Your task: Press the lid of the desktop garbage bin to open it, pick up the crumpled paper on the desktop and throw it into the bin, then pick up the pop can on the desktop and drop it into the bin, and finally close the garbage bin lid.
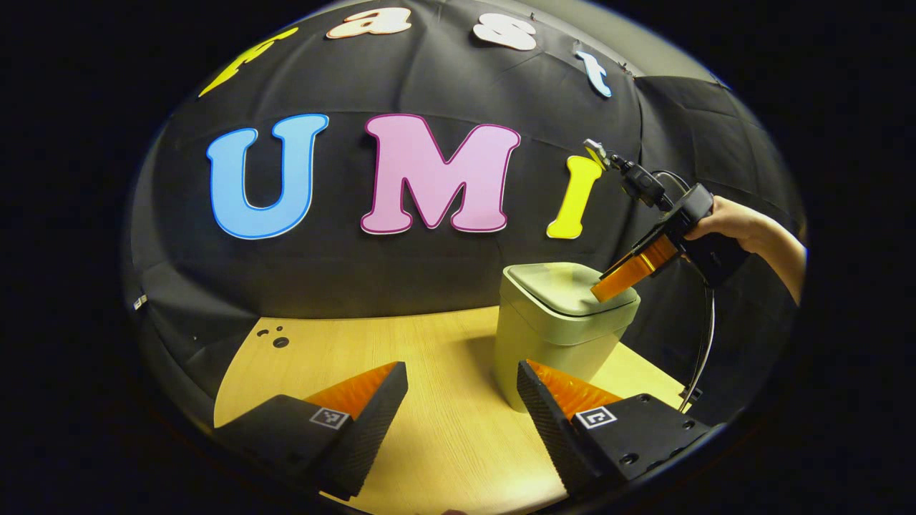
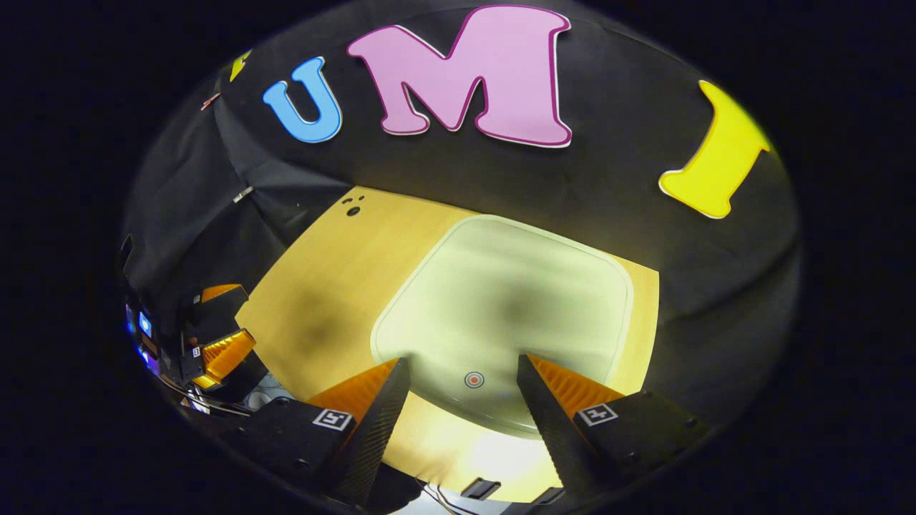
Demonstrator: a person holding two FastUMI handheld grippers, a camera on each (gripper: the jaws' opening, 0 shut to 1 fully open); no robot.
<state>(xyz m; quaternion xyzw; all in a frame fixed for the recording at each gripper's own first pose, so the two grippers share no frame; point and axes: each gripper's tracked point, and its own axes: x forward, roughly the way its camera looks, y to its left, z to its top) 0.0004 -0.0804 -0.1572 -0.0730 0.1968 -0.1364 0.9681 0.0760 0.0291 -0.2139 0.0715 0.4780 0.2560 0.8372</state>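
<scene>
A pale green desktop bin (image 1: 551, 336) stands on the wooden table (image 1: 429, 357), its lid (image 1: 562, 286) lying flat and closed. From the upper right a hand (image 1: 737, 225) holds my right gripper (image 1: 608, 286) tilted down, its tips at the lid's right part; I cannot tell whether they touch. The right gripper view looks straight down on the lid (image 2: 501, 293), where my right gripper (image 2: 464, 383) is open, with a small round red mark (image 2: 473, 380) between its fingers. My left gripper (image 1: 461, 400) hovers open over the table in front of the bin, holding nothing. It shows again (image 2: 222, 343) at the far left.
Small dark holes (image 1: 279, 340) mark the table's far left corner. The black cloth wall rises right behind the table and bin. A cable (image 1: 708, 336) hangs down from the right gripper past the table's right edge. Bare tabletop stretches left of the bin.
</scene>
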